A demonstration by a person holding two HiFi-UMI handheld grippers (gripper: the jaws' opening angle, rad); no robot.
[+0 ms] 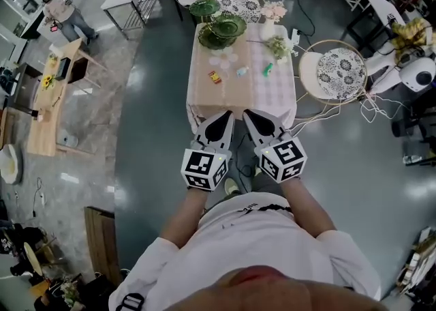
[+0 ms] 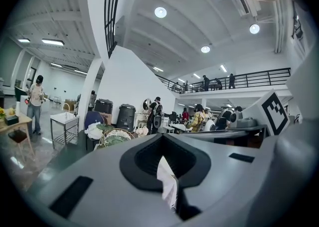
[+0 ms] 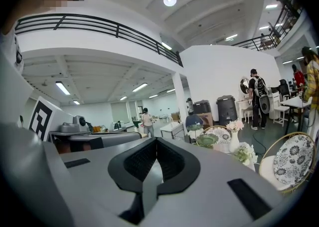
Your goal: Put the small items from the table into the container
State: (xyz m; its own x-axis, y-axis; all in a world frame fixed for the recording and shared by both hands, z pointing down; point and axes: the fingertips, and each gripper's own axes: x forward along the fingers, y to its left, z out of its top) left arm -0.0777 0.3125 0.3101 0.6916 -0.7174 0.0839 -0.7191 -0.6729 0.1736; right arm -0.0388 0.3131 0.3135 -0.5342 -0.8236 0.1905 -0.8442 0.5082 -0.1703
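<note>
While small items [image 1: 214, 77] wait on the bench [image 1: 272, 95] at 12 o'clock, left tool [image 1: 227, 116] and right tool [image 1: 247, 114] hang just short, both pinched shut: nothing within reach yet, I'd judge.

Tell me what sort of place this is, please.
Probably a big open workshop or lab hall: a polished grey floor, an upper balcony with black railings, and work desks around a staged table set with green plates and flowers.

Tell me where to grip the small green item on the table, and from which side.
Probably across its narrow middle, from above: the small green item lies flat and slanted on the tablecloth, with bare cloth along both long sides.
</note>
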